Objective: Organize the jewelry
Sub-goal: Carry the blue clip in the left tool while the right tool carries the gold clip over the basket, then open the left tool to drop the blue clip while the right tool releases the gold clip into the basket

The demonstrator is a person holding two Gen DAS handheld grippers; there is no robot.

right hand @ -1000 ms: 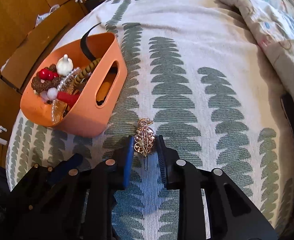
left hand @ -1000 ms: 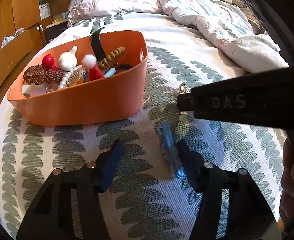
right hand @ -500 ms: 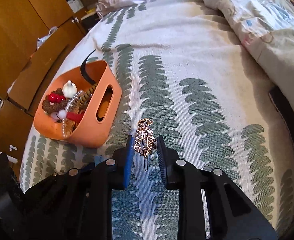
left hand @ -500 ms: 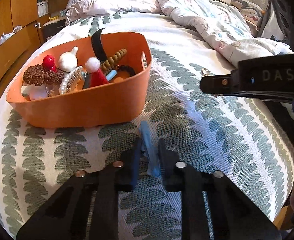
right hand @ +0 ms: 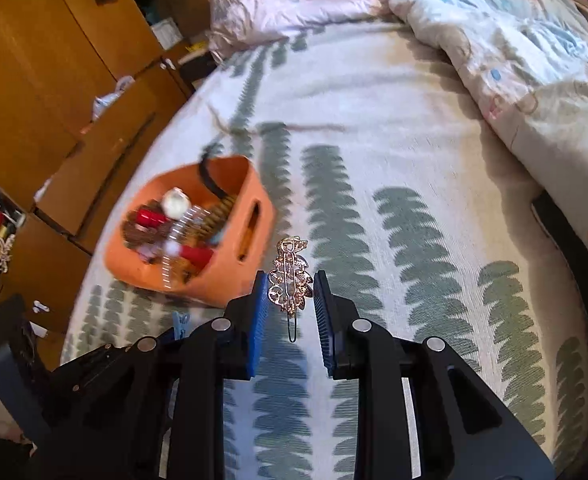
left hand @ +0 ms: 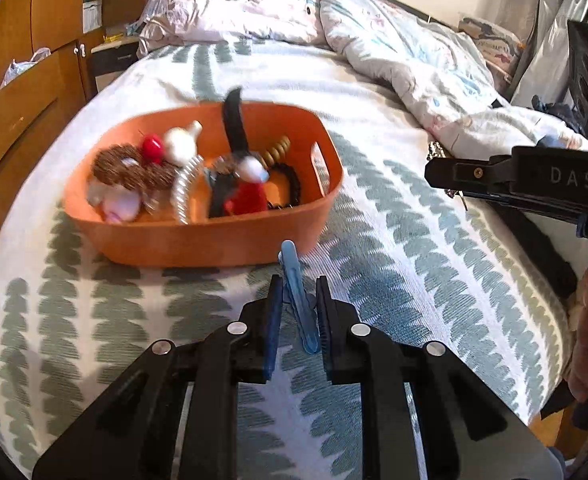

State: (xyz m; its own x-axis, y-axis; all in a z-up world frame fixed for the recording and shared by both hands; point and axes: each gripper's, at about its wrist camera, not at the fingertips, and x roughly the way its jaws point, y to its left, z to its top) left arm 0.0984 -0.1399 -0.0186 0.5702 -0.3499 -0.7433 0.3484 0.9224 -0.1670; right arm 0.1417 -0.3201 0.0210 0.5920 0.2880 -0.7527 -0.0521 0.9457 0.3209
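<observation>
Both grippers carry one item each above the bed (right hand: 374, 92), with the orange basket (left hand: 214, 240) as the evident destination.

Left gripper (left hand: 299, 316): the jaws are pressed together on a pale blue hair clip (left hand: 297, 296). The clip is pinched near its lower half and stands nearly upright, its rounded tip projecting forward past the jaw tips toward the near wall of the basket. This hold leaves the free end clear, so the clip should drop lengthwise once the jaws spread.

Right gripper (right hand: 288, 292): the jaws pinch a gold leaf-shaped hair clip (right hand: 289, 280) across its width. The ornamented face points toward the camera, and the thin wire clasp hangs below the grip point. Gripping the broad decorated body (rather than the wire) gives the ribbed blue pads more surface to bear on. In the left wrist view this gripper (left hand: 438, 170) reaches in from the right, level with the basket rim, with the gold clip just visible at its tip.

The basket sits on the leaf-patterned bedspread (left hand: 394, 272), beside the left edge of the bed. It already holds brown bead strands, a pearl comb, a red-and-white ornament, a black headband and other pieces; details are blurred.

Judgement: both clips are lifted and not yet deposited. Each needs to be carried over the rim before release.
</observation>
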